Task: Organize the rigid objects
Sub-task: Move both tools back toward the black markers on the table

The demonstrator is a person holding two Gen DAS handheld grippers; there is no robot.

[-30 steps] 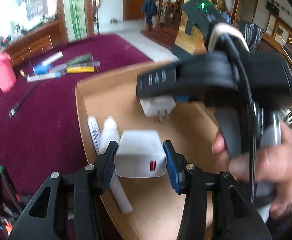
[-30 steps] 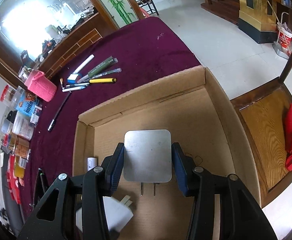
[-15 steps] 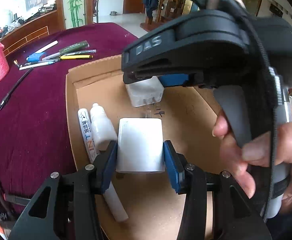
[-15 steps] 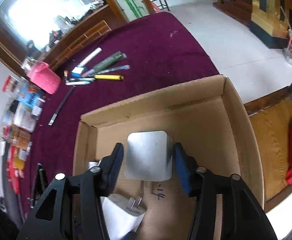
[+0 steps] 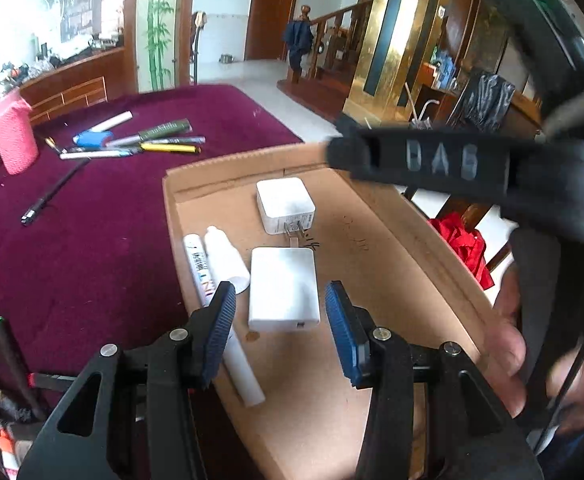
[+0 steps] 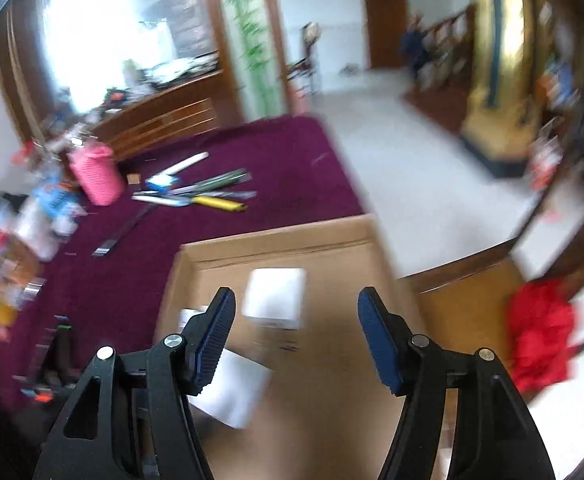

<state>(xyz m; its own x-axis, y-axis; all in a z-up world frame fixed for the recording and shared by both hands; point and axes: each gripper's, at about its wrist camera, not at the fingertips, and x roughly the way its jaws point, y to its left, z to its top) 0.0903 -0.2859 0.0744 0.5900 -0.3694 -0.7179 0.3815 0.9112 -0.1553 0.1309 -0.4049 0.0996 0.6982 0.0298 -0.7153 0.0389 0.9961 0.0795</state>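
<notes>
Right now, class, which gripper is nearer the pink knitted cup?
Left. The left gripper sits on the side of the cardboard box toward the pink knitted cup; the right gripper is beyond it.

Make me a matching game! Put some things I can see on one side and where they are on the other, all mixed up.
Things:
1. pink knitted holder
2. yellow pen
3. white charger
4. red cloth

Places:
A. on the chair beside the box
B. lying flat inside the cardboard box
C. standing at the far end of the purple table
D. lying among the pens on the table

Pairs: 1-C, 2-D, 3-B, 4-A
</notes>
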